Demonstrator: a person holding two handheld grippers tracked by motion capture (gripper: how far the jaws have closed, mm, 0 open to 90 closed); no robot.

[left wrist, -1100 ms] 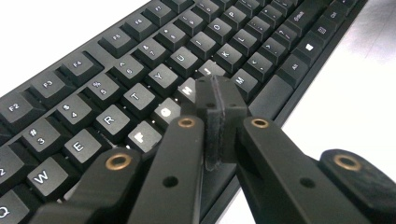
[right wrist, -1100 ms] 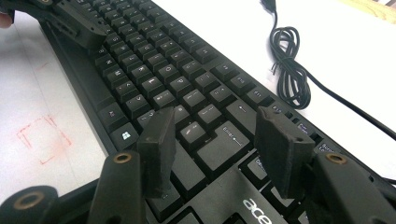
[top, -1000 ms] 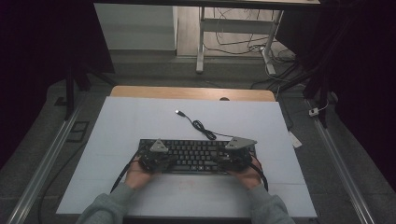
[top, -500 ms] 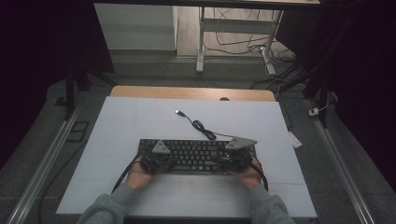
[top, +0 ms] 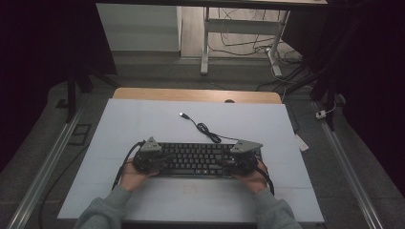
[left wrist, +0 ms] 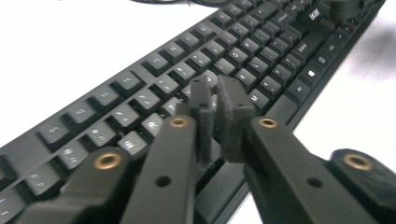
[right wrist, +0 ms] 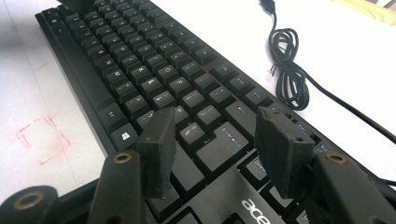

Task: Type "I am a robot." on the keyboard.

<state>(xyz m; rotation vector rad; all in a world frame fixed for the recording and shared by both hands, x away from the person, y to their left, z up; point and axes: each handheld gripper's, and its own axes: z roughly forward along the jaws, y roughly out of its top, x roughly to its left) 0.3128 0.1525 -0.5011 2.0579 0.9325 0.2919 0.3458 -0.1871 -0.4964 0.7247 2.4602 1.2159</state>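
**Keyboard on the desk: left claw just easing apart above the keys**

High view: the keyboard (top: 198, 160) lies flat on the near half of the white desk (top: 143, 119), its black cable (top: 206, 130) curling away from its far edge to a plug beyond. The left claw (top: 152, 160) sits over the keyboard's left end and the right claw (top: 241, 161) over its right end, a hand behind each. Compared with a second ago, the left one has shifted slightly over that end; the right one and the keyboard lie as they did.

Left gripper view: the left claw (left wrist: 215, 100) has just been opening, yet its pads stand only a slit apart, with nothing between them. It hovers above the keyboard's (left wrist: 196, 65) letter rows, releasing nothing. I judge this a key-pressing or repositioning move, not a grasp.

Right gripper view: the right claw (right wrist: 217, 140) is spread wide and empty, its pads hanging to either side of the Enter key on the keyboard (right wrist: 154, 79). The keys are matte black plastic, low and square with pale legends; the coiled cable (right wrist: 287, 70) beyond the keyboard is glossy rubber. Faint red marks stain the smooth desk (right wrist: 42, 135) on the keyboard's near side.
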